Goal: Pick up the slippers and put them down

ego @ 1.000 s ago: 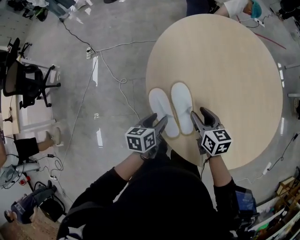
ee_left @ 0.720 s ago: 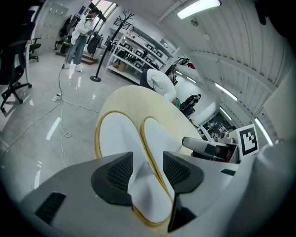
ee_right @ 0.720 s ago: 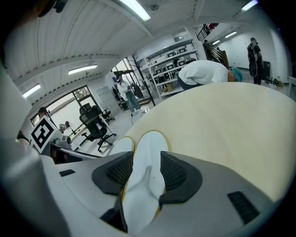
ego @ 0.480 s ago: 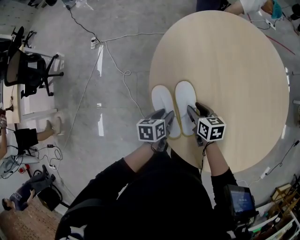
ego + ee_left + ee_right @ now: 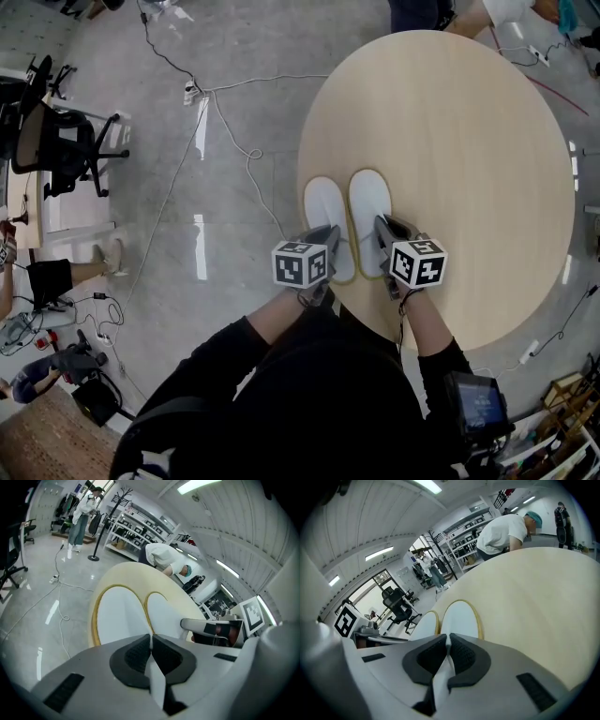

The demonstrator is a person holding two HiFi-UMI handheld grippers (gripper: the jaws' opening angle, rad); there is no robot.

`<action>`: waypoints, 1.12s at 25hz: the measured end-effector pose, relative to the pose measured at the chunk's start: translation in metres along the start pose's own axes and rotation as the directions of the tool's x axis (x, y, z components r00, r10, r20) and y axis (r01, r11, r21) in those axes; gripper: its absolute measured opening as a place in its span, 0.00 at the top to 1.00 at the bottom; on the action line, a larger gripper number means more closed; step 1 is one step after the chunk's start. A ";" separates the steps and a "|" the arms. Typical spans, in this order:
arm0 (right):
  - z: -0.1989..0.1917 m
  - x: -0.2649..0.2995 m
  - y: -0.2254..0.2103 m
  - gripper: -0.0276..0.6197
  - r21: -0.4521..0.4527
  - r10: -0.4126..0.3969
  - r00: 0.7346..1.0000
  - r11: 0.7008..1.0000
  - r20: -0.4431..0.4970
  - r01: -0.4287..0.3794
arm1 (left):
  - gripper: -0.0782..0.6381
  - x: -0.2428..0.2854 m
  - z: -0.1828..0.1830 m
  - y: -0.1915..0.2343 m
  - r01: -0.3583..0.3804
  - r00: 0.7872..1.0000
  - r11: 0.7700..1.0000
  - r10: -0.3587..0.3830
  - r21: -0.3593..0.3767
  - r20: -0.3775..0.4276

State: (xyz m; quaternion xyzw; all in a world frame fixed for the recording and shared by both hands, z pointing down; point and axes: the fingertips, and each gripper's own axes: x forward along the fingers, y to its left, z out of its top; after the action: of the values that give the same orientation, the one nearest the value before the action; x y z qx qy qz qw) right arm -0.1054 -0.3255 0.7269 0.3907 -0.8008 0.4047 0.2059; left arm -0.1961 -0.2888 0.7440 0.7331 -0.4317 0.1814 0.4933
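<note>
Two white slippers with tan edging lie side by side at the near edge of the round wooden table (image 5: 469, 141). My left gripper (image 5: 330, 246) is shut on the heel end of the left slipper (image 5: 324, 217). In the left gripper view its pads pinch white fabric at the left gripper (image 5: 151, 641), with the left slipper (image 5: 117, 616) stretching ahead. My right gripper (image 5: 384, 239) sits at the heel of the right slipper (image 5: 368, 208). Its jaws are closing, and in the right gripper view white fabric of the right slipper (image 5: 459, 618) is squeezed between the pads at the right gripper (image 5: 448, 644).
The slippers lie close to the table's rim, just in front of my body. A person (image 5: 469, 11) bends over the table's far side. An office chair (image 5: 56, 141) and loose cables (image 5: 220, 127) are on the grey floor to the left.
Both grippers came down onto the slippers' heel ends with jaws wide, then the jaws closed on the white fabric.
</note>
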 end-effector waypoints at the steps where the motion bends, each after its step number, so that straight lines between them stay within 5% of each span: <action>1: 0.002 -0.003 0.002 0.91 0.012 -0.001 1.000 1.000 0.014 0.001 | 0.85 -0.003 0.003 -0.005 0.023 1.000 1.000 -0.023 0.021 0.010; 6: 0.025 -0.030 0.009 0.91 0.037 -0.023 0.994 0.999 0.104 0.019 | 0.85 -0.019 0.023 -0.035 0.091 0.995 0.989 -0.096 0.119 0.036; 21: 0.037 -0.194 0.001 0.91 0.116 -0.146 0.920 0.987 0.363 0.111 | 0.85 -0.049 0.027 -0.142 0.218 0.972 0.961 -0.230 0.173 0.056; 28: 0.033 -0.265 0.000 0.91 0.119 -0.184 0.878 0.982 0.441 0.146 | 0.85 -0.066 0.031 -0.218 0.312 0.938 0.909 -0.341 0.275 0.062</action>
State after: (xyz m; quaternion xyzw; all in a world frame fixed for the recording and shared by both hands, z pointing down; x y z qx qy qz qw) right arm 0.0557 -0.2306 0.5359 0.5486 -0.7731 0.3167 0.0324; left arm -0.0613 -0.2556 0.5611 0.8622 -0.3015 0.1111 0.3917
